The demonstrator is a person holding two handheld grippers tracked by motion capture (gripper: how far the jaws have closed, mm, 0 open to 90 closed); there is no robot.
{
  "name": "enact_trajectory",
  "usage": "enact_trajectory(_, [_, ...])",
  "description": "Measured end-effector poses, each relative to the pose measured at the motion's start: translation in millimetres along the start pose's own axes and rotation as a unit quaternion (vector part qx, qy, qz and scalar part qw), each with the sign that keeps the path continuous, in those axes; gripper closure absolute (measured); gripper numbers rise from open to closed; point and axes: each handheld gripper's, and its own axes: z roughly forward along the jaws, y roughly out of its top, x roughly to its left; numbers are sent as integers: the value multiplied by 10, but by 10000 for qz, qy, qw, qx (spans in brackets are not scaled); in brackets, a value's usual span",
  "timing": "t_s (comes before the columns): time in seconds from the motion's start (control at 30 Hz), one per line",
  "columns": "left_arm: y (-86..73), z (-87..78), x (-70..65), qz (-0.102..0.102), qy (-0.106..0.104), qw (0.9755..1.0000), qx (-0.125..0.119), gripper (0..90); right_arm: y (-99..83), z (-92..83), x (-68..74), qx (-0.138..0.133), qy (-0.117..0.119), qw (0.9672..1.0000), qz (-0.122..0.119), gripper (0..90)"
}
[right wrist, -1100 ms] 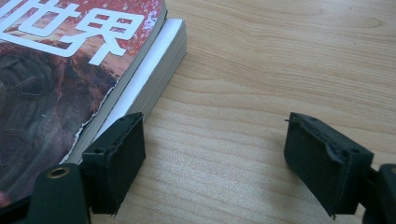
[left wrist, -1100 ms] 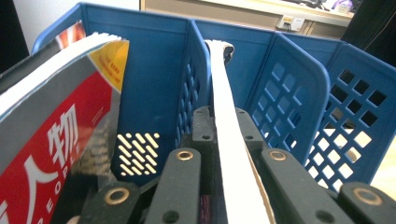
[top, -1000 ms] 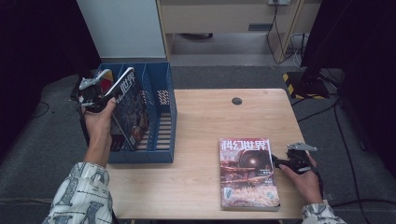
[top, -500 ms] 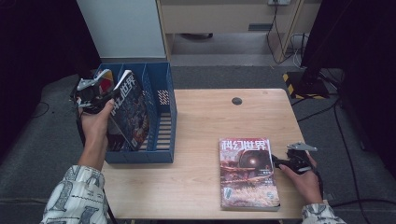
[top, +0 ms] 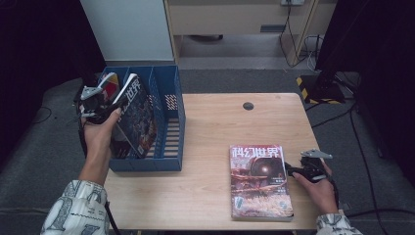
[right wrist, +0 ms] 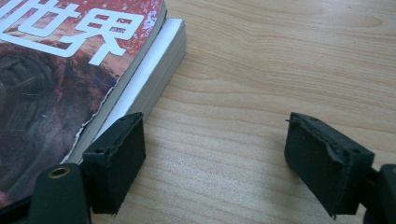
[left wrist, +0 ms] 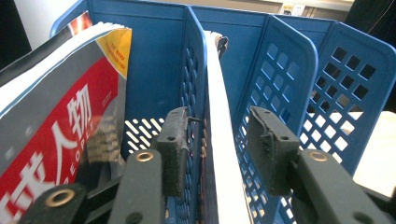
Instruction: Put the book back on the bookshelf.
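A blue three-slot file rack [top: 169, 161] stands on the left end of the wooden table. My left gripper [top: 100, 95] is above its left side. Its jaws have just been opening and now stand open around a dark-covered magazine [top: 134, 117] that leans upright in the rack. In the left gripper view [left wrist: 219, 116] that magazine's white page edge [left wrist: 219, 149] and a blue divider sit between the pads, with a gap before the right pad. A red-covered magazine [left wrist: 60, 116] leans in the slot beside it. My right gripper [top: 289, 169] [right wrist: 217, 121] rests open on bare wood, at the right edge of a flat red-brown magazine [top: 259, 181] [right wrist: 56, 70].
A small black round cap [top: 248, 105] sits in the tabletop near the far edge. The rack's rightmost slot [top: 171, 103] holds nothing. Behind the table stand a white panel [top: 129, 29] and a cabinet, with cables and a black-yellow striped base [top: 306, 83] on the floor.
The left gripper's jaws have parted from the dark magazine, which now leans in the rack on its own. The left hand shifted only slightly. The right hand and the flat magazine are as before.
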Motion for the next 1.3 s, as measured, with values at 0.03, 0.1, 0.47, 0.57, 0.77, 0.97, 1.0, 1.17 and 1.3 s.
enact_trajectory(0.03, [-37,-26,0,1,-4,10000,18,561,0,-1,0,9,2,10000,3,205])
enact_trajectory(0.1, [-80,-55,-2,26,-15,10000,16,549,1,-1,1,5,-3,10000,5,205])
enact_trajectory(0.47, [-326,-208,-13,127,-48,9999,102,451,1,-3,2,17,-7,10000,14,204])
enact_trajectory(0.57, [-403,-248,-16,127,-57,9998,117,437,1,-2,0,14,-2,10000,7,202])
enact_trajectory(0.77, [-544,-312,-37,192,-94,9997,153,421,0,0,-1,4,-8,10000,9,200])
enact_trajectory(0.97, [-674,-367,-57,249,-162,9993,216,418,0,-2,1,22,-12,10000,22,199])
enact_trajectory(1.0, [-693,-375,-59,252,-162,9993,216,418,0,-2,0,16,-10,10000,15,199])
enact_trajectory(1.17, [-768,-408,-65,296,-219,9989,289,419,-1,-2,1,20,-12,10000,24,199])
enact_trajectory(1.3, [-828,-448,-79,366,-254,9984,336,419,0,-3,1,22,-11,10000,24,199])
